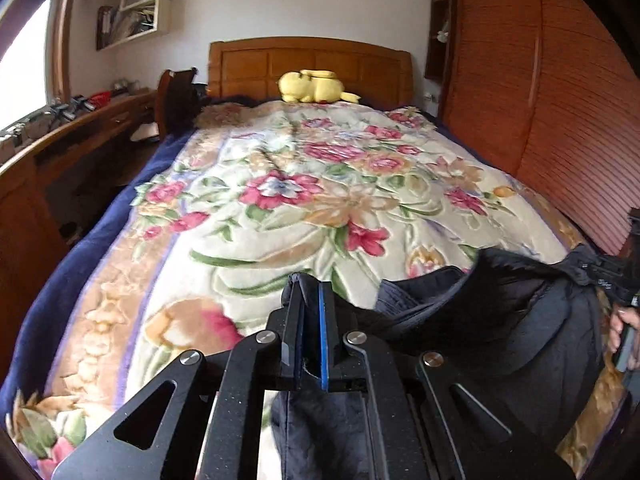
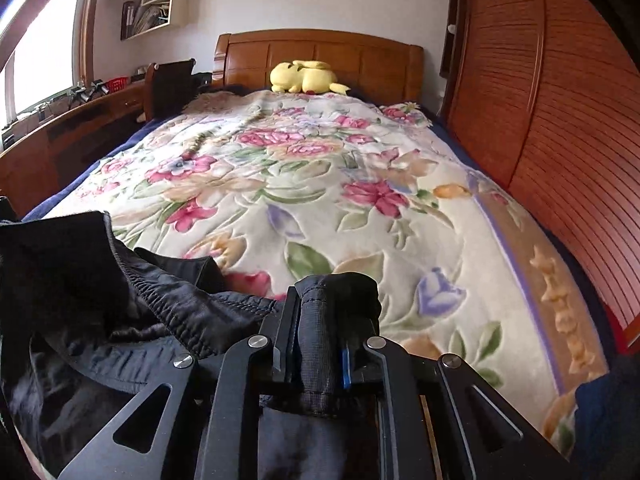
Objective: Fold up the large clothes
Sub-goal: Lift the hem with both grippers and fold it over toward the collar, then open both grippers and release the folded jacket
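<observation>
Gripping status: two tongs in use, both closed on one garment.
Left tongs [image 1: 310, 292]: jaws narrow, a fold of the dark garment [image 1: 480, 312] pinched between them; cloth also hangs below the mechanism.
Right tongs [image 2: 320, 300]: jaws narrow, clamping a stitched hem of the same dark garment [image 2: 100, 300], which bunches over the fingertips.
Garment location: one dark jacket-like item, held up at the foot end of the bed, spanning between the two tongs above the floral blanket [image 1: 300, 192].
Bed: one, with one wooden headboard [image 1: 310, 66].
Plush toy [image 1: 312, 86]: one, yellow, lying at the headboard, well apart from the garment.
Table [image 1: 80, 128]: one, wooden, along the left of the bed, carrying small items too blurred to count.
Wardrobe [image 1: 560, 100]: one, slatted wood, right of the bed.
</observation>
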